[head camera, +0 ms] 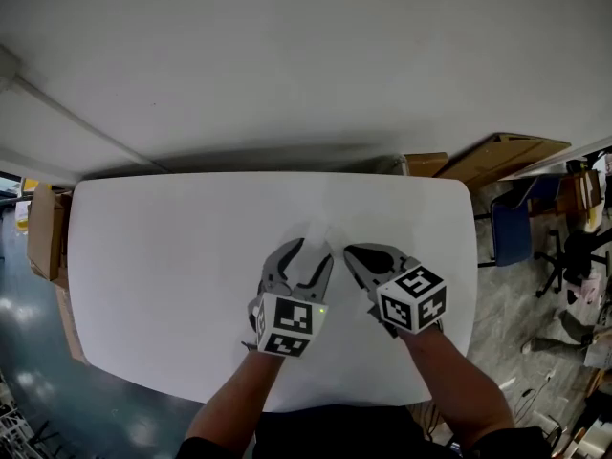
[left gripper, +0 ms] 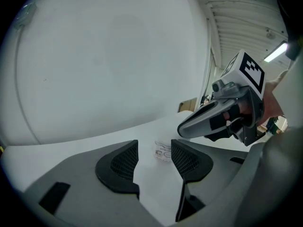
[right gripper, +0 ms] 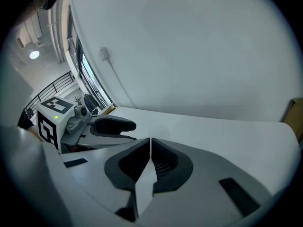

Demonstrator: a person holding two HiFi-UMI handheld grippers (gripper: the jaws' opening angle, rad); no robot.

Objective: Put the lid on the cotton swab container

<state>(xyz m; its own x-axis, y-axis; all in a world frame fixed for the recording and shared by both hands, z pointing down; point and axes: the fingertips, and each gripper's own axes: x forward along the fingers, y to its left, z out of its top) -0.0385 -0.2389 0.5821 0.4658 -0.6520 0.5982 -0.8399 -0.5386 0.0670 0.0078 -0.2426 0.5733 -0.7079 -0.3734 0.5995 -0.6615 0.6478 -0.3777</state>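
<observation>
Left gripper (left gripper: 154,161) is held over white table (head camera: 153,256) with jaws spread, clear printed item (left gripper: 163,151) seen between them, contact not determinable; right gripper (right gripper: 150,148) is pressed together, nothing gripped

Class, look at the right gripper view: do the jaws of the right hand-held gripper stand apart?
No: the right hand-held gripper has its jaws meeting along a thin seam, nothing between them.

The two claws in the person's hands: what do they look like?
The left claw and right claw are grey plastic, each with two curved jaws lined with dark ribbed pads. Each carries a white cube printed with black square markers. No sleeves cover the forearms.
</observation>
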